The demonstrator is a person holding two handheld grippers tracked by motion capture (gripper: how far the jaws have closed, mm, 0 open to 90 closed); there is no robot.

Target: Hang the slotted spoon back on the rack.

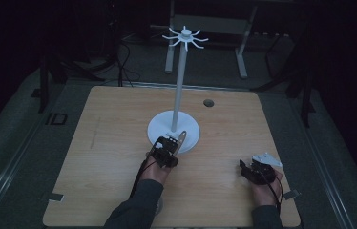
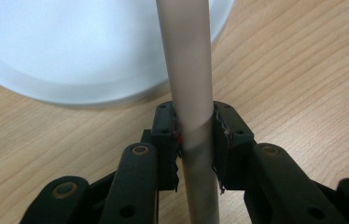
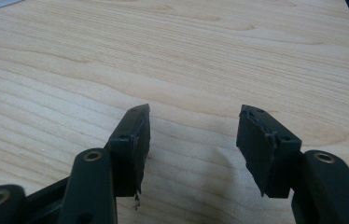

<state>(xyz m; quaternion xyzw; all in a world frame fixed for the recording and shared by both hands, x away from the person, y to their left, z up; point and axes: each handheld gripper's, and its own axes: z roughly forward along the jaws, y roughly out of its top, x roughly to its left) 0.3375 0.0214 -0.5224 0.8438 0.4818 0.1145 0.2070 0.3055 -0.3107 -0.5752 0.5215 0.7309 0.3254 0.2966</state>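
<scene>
**Rod gripped beside the white stand**

Rod (image 2: 189, 93), pale grey and slim, sits clamped between the two black jaws of the left hand-held gripper (image 2: 195, 140); the jaws press on it from both sides. In the left gripper view it runs up from between the jaws and crosses in front of the round white base (image 2: 70, 51) just ahead of them. In the high view the same rod (image 1: 181, 140) shows as a short pale piece sticking up and forward out of the left hand-held gripper (image 1: 169, 143), its far end over the near rim of the base (image 1: 160, 129).

Ahead of that hand-held gripper the base carries a thin white upright pole (image 1: 180, 81), and the pole is topped by a small hub with short white arms spreading outward (image 1: 185, 37). The person's left hand (image 1: 156, 169) and dark sleeve (image 1: 136, 205) reach in behind the tool.

Well apart to the right, the right hand-held gripper (image 1: 246, 167) rests low near the front edge of the wooden surface (image 1: 105, 143), with its grey three-cornered plate (image 1: 266, 159) on top. In the right gripper view its jaws stand wide apart (image 3: 191, 140) with nothing between them, bare wood grain (image 3: 186, 60) beyond. A small dark round hole (image 1: 208, 102) lies in the surface far ahead of it, to the right of the stand.
</scene>
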